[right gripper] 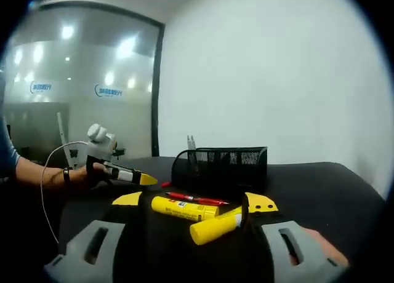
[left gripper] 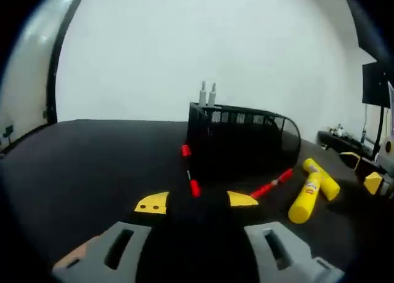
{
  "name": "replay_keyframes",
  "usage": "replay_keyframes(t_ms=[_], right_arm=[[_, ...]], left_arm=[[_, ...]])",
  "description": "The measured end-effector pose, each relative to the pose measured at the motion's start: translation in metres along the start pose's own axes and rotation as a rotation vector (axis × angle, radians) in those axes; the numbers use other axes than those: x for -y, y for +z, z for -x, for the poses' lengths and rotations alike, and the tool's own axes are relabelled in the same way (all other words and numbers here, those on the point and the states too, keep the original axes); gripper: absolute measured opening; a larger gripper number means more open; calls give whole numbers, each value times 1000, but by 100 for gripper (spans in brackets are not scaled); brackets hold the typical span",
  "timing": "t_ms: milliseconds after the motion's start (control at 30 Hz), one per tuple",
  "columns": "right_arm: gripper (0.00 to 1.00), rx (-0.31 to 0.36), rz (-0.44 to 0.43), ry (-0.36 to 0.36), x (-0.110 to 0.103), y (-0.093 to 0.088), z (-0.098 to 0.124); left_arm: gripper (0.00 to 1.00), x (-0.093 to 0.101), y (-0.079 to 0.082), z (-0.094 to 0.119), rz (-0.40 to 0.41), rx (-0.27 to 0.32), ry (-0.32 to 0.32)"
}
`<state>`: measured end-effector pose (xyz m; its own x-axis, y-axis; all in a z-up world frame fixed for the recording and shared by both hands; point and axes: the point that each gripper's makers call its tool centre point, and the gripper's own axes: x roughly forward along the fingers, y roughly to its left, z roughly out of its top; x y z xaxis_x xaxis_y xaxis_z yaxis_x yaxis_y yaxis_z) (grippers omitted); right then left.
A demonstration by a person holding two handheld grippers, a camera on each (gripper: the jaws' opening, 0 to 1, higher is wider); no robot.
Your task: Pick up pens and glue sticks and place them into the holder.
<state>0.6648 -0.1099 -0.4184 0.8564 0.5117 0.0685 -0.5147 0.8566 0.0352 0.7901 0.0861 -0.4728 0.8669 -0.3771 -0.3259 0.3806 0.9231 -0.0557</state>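
A black mesh holder (left gripper: pixel 243 141) (right gripper: pixel 221 163) stands on the black table with two white pen tops (left gripper: pixel 207 95) sticking out of it. My left gripper (left gripper: pixel 197 201) is open. A black pen with red ends (left gripper: pixel 191 172) lies between its yellow tips, pointing at the holder. A red pen (left gripper: pixel 271 186) (right gripper: pixel 194 199) lies in front of the holder. Beside it are two yellow glue sticks (left gripper: pixel 306 200) (left gripper: pixel 323 177). My right gripper (right gripper: pixel 194 201) is open, with one glue stick (right gripper: pixel 215 227) between its tips near the right jaw. The other glue stick (right gripper: pixel 178 208) lies just beyond.
In the right gripper view a person's hand (right gripper: pixel 68 175) holds the left gripper (right gripper: pixel 123 172), with a white cable trailing off it. A glass wall (right gripper: pixel 80 92) stands behind on the left and a white wall (left gripper: pixel 203 49) behind the table. Dark equipment (left gripper: pixel 375 83) stands at the far right.
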Motion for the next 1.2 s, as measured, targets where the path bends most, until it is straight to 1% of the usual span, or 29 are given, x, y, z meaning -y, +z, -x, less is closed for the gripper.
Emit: replay_keyframes(t_ms=[100, 233, 333, 433, 600, 700, 767, 833, 967, 1100, 1200], right_arm=[[59, 4, -5, 3, -1, 1, 1], [59, 9, -11, 5, -1, 2, 1], [59, 10, -11, 6, -1, 2, 1], [58, 11, -10, 6, -2, 2, 1], [58, 13, -11, 6, -2, 2, 1], [58, 13, -9, 5, -2, 2, 2], [58, 12, -6, 5, -2, 2, 2], [58, 11, -4, 5, -2, 2, 1], [58, 12, -5, 4, -1, 2, 1], [57, 13, -6, 3, -1, 2, 2], [57, 15, -10, 2, 0, 2, 2]], left_arm=[[28, 1, 1, -8, -11, -4, 8], [28, 3, 3, -15, -23, 0, 15], [27, 3, 1, -20, -11, -7, 23], [26, 4, -1, -23, -20, -11, 30], [19, 1, -3, -29, -19, -20, 46], [19, -1, -4, -31, -22, -25, 49], [17, -2, -5, -32, -25, -29, 53], [13, -4, -7, -33, -30, -36, 62], [10, -6, -7, -33, -28, -36, 72], [9, -9, -6, -31, -32, -36, 85], [9, -13, -1, -24, -35, -15, 96]])
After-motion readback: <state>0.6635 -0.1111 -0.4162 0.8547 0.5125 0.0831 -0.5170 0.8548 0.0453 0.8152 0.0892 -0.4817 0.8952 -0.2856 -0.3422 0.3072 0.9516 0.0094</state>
